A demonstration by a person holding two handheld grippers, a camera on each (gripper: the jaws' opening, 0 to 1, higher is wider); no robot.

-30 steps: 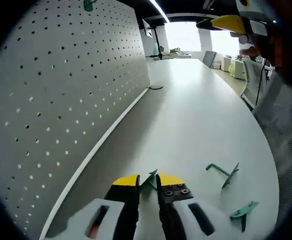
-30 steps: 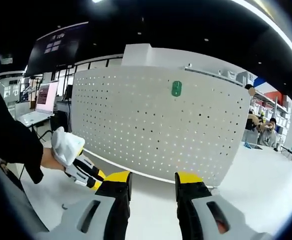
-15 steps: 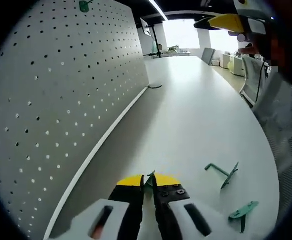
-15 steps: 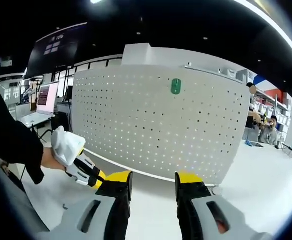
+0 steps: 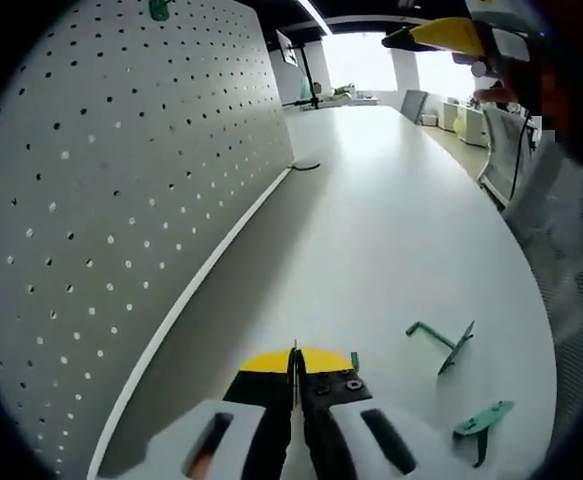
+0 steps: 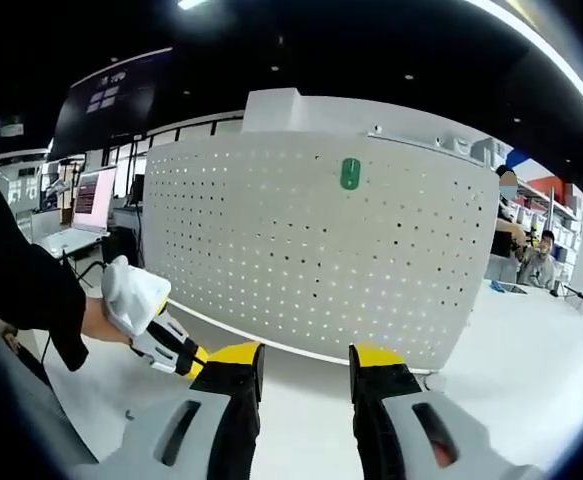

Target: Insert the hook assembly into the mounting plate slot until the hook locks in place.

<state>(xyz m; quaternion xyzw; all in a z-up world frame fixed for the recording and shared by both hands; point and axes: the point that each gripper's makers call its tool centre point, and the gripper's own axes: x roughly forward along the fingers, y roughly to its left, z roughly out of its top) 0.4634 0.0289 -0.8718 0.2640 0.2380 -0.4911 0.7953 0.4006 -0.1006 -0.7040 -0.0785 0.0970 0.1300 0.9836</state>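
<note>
I get bright, even light from ceiling strips (image 6: 531, 40) and blown-out windows (image 5: 371, 65) at the far end. The table (image 5: 391, 240) glares pale white; a soft shadow runs along the pegboard (image 5: 111, 200) foot. Fisheye bending curves every edge, and distant things go soft.

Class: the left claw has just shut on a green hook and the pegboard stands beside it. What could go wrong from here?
1. The left claw shows just a sliver of green hook; it may twist or slip out.
2. The mounted green plate sits high on the pegboard, a long carry.
3. Two spare hooks lie nearby; a sweep could scatter them.
</note>
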